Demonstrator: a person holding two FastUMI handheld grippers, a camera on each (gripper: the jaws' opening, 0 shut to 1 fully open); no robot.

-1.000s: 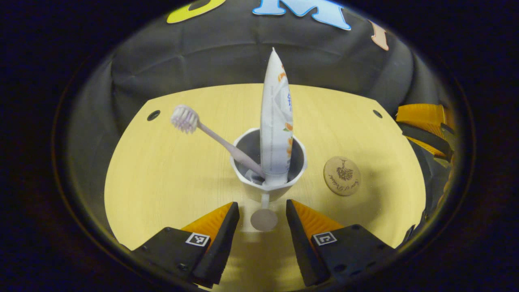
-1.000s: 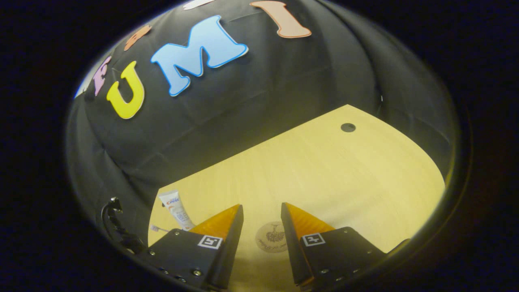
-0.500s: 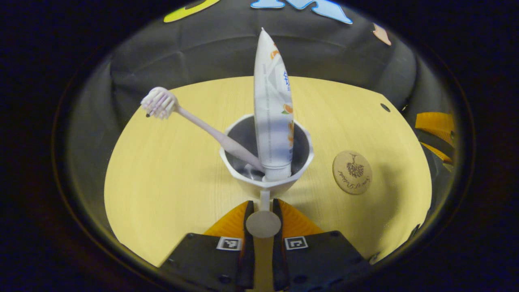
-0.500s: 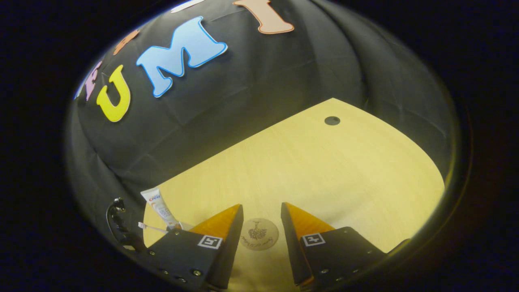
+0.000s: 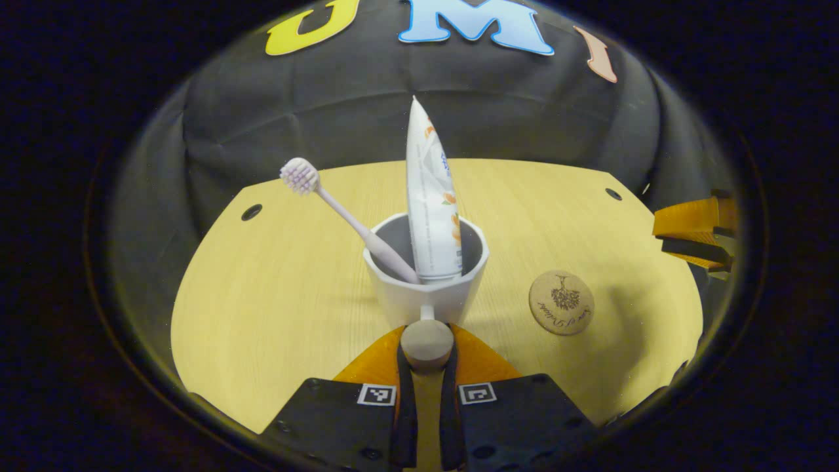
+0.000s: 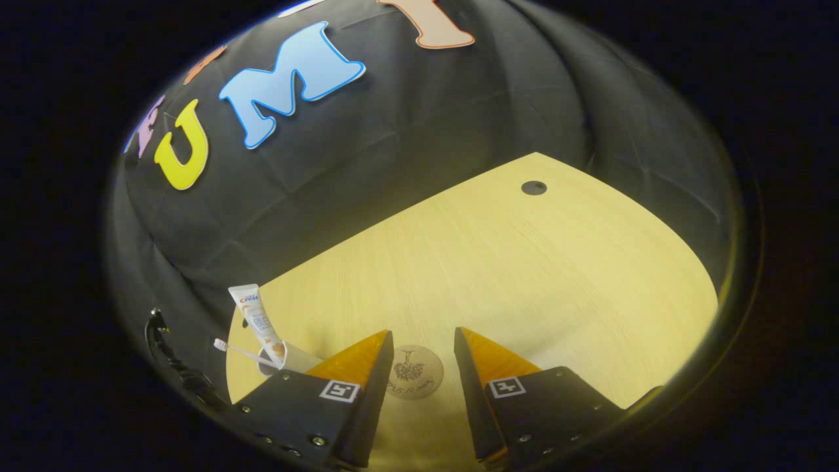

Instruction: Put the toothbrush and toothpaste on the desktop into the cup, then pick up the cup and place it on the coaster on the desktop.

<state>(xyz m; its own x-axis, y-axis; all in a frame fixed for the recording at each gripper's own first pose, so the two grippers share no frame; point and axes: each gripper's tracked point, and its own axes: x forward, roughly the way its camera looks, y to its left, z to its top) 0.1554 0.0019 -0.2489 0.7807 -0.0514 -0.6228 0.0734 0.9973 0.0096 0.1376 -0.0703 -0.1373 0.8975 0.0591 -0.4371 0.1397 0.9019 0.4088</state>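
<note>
Both views overlapping at coaster [image 5: 562,303]

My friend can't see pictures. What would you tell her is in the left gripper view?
A white cup stands on a pale wooden desk, holding a toothpaste tube upright and a toothbrush leaning left. The left gripper has its jaws shut on the cup's round handle knob, and a round coaster lies to the right.

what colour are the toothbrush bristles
White with some purple mixed in; the toothbrush head shows best in the left gripper view.
</note>
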